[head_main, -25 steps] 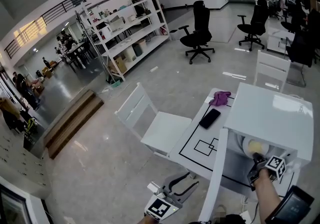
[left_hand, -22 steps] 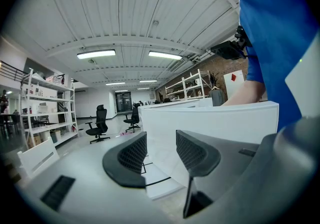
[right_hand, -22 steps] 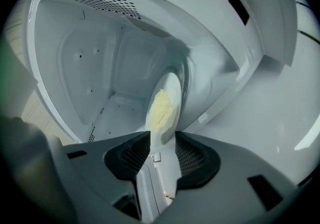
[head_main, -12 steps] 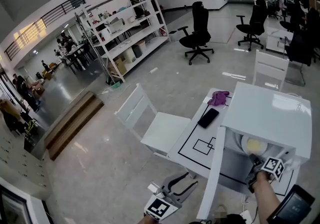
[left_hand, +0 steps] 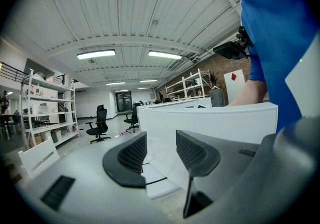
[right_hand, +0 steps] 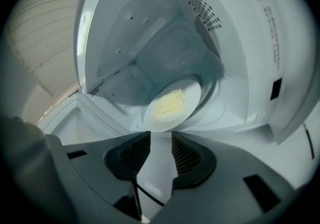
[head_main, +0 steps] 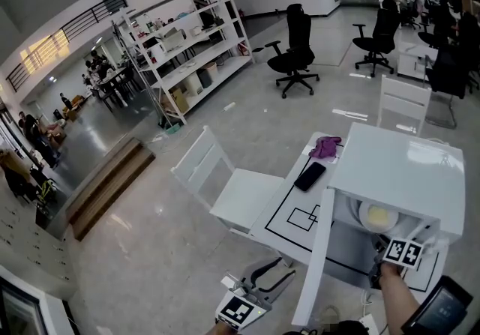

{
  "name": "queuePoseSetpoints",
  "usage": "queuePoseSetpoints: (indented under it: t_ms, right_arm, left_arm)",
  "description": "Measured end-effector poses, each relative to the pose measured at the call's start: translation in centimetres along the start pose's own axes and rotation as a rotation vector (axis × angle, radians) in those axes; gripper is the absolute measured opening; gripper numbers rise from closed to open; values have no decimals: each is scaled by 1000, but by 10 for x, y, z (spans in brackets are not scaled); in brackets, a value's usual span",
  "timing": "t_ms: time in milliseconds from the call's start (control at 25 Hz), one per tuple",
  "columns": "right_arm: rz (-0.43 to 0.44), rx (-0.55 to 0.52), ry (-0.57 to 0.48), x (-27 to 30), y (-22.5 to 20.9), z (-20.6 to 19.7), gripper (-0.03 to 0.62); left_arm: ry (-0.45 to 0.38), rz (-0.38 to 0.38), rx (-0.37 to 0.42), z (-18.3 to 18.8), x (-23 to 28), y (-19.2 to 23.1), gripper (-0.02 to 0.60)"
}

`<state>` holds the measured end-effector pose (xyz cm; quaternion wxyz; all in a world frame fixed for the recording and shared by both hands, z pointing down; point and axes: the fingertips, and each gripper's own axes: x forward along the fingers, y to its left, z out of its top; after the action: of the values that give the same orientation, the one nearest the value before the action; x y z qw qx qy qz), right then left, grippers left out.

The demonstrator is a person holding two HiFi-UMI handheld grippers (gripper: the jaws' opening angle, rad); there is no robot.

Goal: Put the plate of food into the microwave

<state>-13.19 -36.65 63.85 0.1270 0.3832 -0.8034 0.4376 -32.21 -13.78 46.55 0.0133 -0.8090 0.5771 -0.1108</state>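
Note:
The white microwave [head_main: 397,168] stands on the table with its door [head_main: 319,266] swung open to the left. A white plate [head_main: 377,216] of yellow food rests inside on the turntable; in the right gripper view the plate [right_hand: 172,105] lies just beyond the jaws. My right gripper [head_main: 390,240] is at the oven's mouth, open, with its jaws [right_hand: 161,143] clear of the plate's rim. My left gripper [head_main: 279,272] hangs low beside the table's near corner, also open, with nothing between its jaws [left_hand: 161,155].
A black phone [head_main: 310,176] and a purple cloth [head_main: 327,147] lie on the white table [head_main: 281,232], left of the microwave, near black tape outlines. One white chair [head_main: 225,191] stands at the table's left side and another [head_main: 405,105] behind it.
My right gripper has let go of the plate and drawn back a little toward me. The plate stays inside the microwave. The left gripper has not moved.

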Motion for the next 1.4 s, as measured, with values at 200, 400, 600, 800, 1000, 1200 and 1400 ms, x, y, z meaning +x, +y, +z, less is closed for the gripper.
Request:
queuePoseSetpoints:
  t_ms: [200,400,600,800,1000,1200,1400]
  right_arm:
    - [-72,-151,14,0,-5,0,2]
    - [-82,-177,24,0,-7,1,2]
    - [-81,-177,26,3,-6,3,2]
    - [-83,-178,28,9,-8,8,2]
    - [-86,-183,27,15,-8,14,2]
    - [-78,-193,32,22,-6,17,2]
    - [-76,-192,36,25,-3,22,2]
  left_arm:
    - [4,10,-1,-2,-1,-1,189]
    - [13,21,0,0,-3,-4,189]
    - [5,34,1,-1,-7,-4,189]
    - [28,44,-2,-2,-7,-3,189]
    - [16,52,2,-4,-6,-1,189]
    - [19,62,-2,-7,-4,3,189]
    - [19,71,-8,-6,-3,6,189]
